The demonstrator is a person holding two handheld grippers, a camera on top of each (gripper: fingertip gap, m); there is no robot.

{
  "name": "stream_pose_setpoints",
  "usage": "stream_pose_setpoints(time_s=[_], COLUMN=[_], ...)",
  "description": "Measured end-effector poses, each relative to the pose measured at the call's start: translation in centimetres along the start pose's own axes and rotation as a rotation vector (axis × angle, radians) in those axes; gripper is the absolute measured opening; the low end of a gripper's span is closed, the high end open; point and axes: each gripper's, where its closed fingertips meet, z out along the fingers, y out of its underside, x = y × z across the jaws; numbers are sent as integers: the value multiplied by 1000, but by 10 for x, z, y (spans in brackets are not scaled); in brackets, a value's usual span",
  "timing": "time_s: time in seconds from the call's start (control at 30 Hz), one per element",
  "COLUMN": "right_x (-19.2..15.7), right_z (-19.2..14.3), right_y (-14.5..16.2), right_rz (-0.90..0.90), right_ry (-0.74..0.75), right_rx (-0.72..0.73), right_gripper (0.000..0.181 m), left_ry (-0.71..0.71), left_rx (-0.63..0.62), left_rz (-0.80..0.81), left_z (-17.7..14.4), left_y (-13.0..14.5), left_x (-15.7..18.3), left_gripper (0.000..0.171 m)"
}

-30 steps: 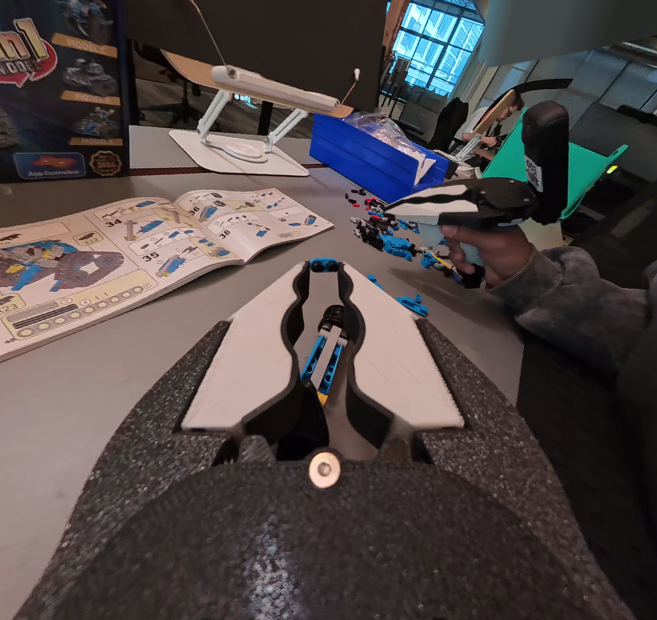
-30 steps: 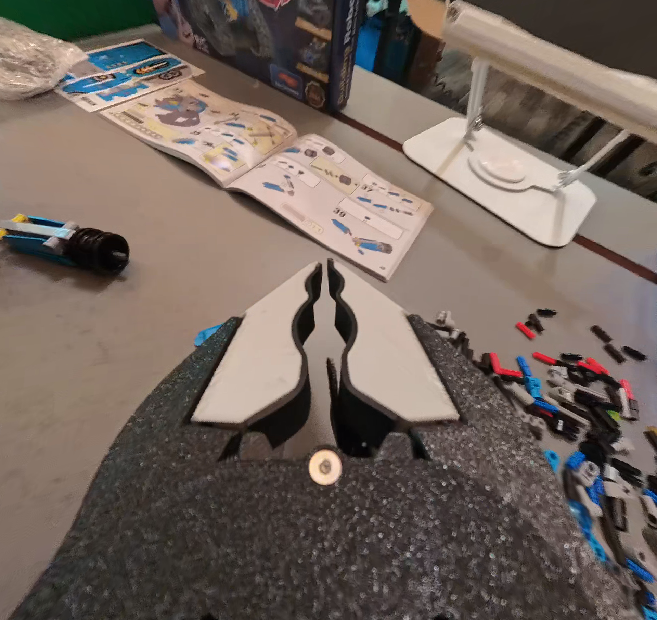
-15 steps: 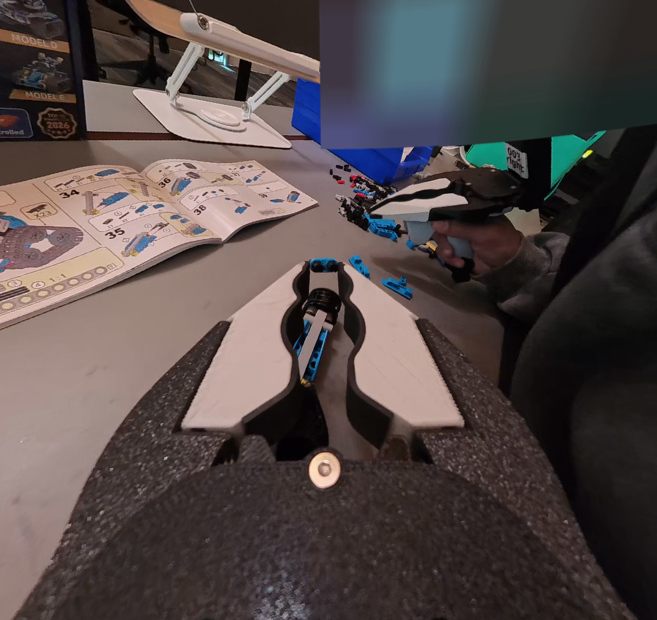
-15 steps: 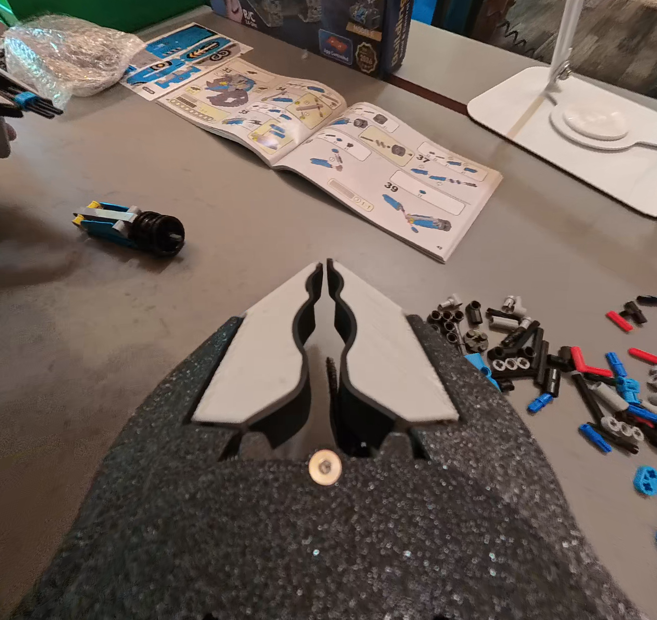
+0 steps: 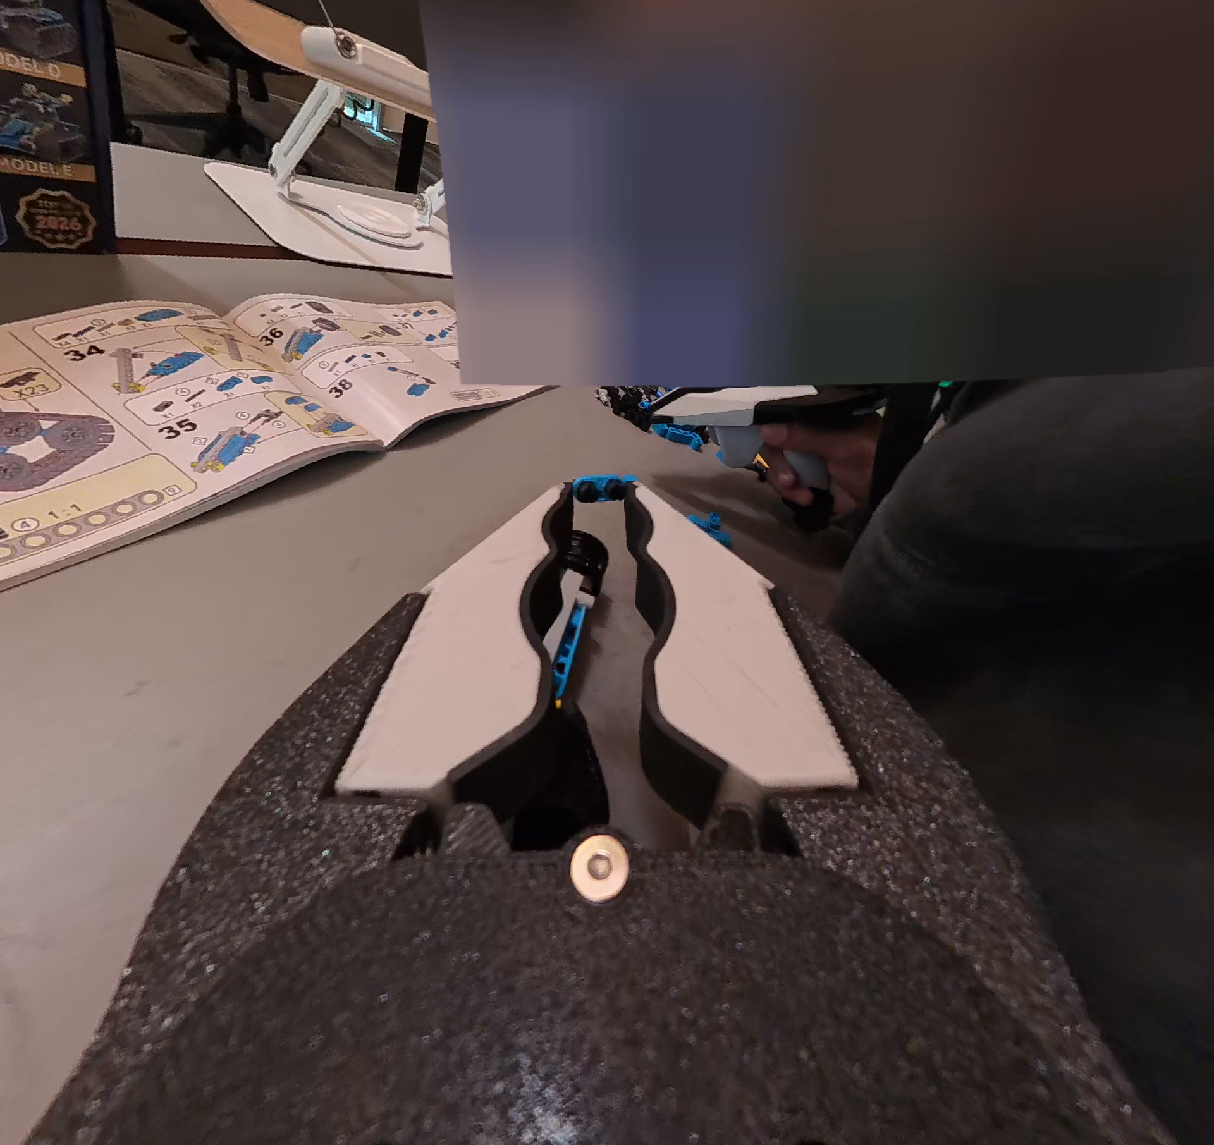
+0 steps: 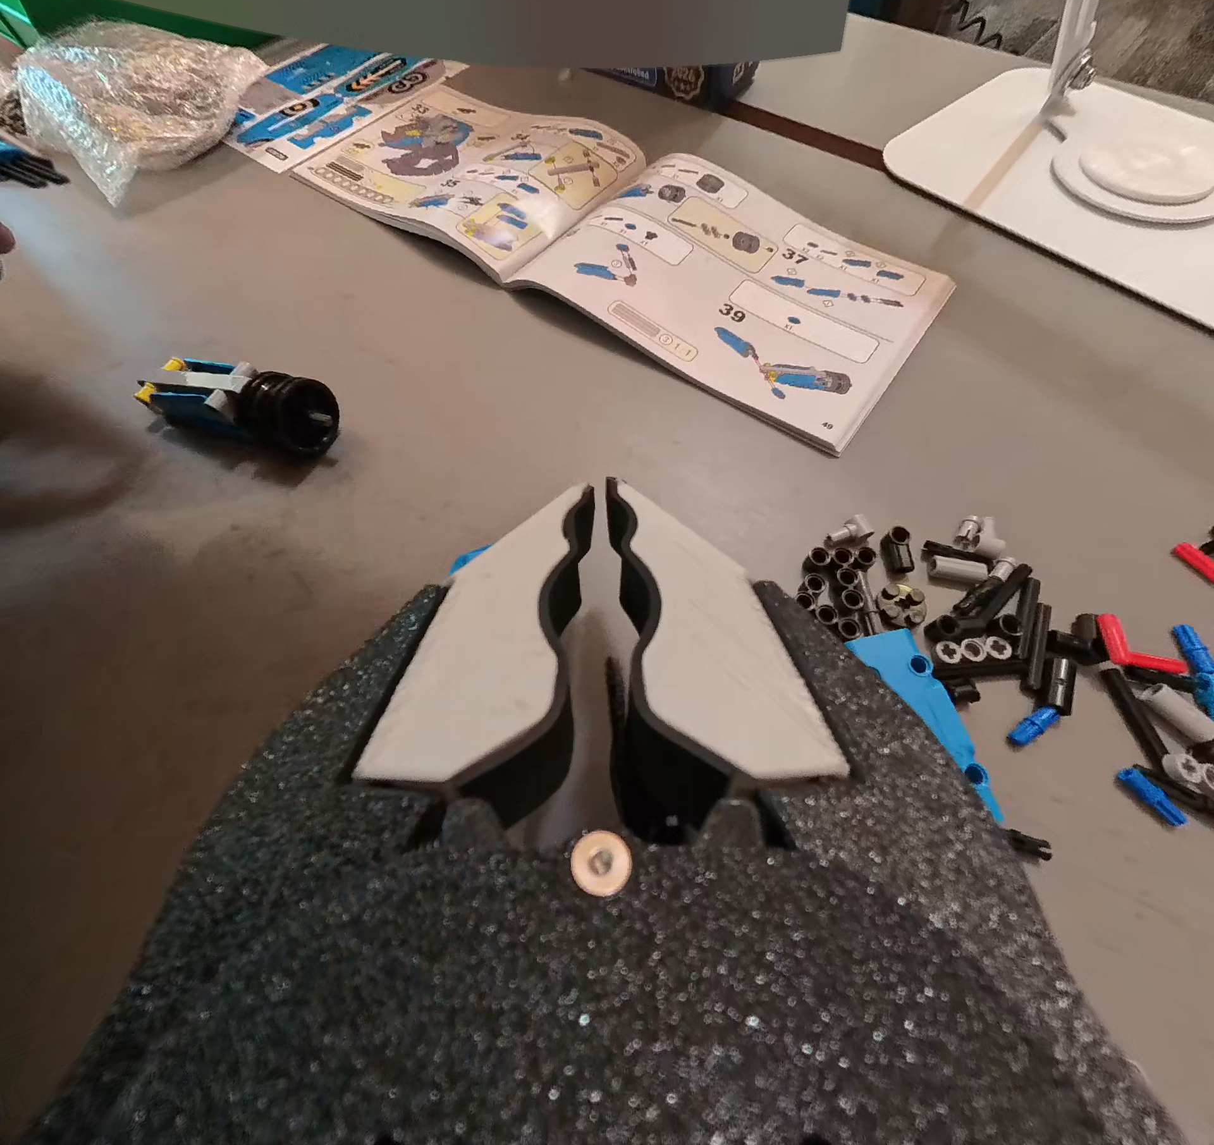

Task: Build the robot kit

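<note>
The left hand-held gripper [image 5: 596, 489] pinched a small blue brick piece [image 5: 601, 488] between its fingertips, low over the grey worktop [image 5: 197, 653]. Seen between its fingers, a blue-and-black brick assembly [image 5: 578, 594] lay on the worktop below. The right hand-held gripper [image 6: 599, 489] was clenched on nothing, fingertips nearly touching, just beside a scatter of loose brick parts [image 6: 985, 621] to its right. An open instruction booklet [image 6: 624, 246] lay beyond, with a white stand [image 6: 1051, 148] farther back.
</note>
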Motion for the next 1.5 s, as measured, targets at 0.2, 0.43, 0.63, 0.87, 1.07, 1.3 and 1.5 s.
stream_pose_setpoints(time_s=[0.2, 0.43, 0.63, 0.87, 1.07, 1.3, 1.5], right_x=[2, 2, 5, 3, 1, -24, -29], right_z=[-1, 0, -2, -8, -15, -59, -47], right_y=[-1, 0, -3, -18, -22, 49, 57], right_rz=[27, -5, 5, -45, 99, -195, -30], right_ry=[-10, 0, 19, 76, -79, -355, -207], right_rx=[12, 12, 39, 86, 37, -465, -506], right_gripper=[4, 5, 7, 19, 40, 36, 35], left_ry=[10, 18, -29, 18, 87, 83, 49], left_rx=[-15, -15, 71, -18, -22, -26, -5], left_rz=[-5, -6, 61, 157, 165, 180, 168], left_z=[2, 2, -20, -4, 4, 3, 0], left_y=[4, 6, -3, 9, 9, 11, 7], left_x=[-1, 2, 8, 27, 43, 47, 43], left_gripper=[15, 15, 15, 15, 15, 15, 15])
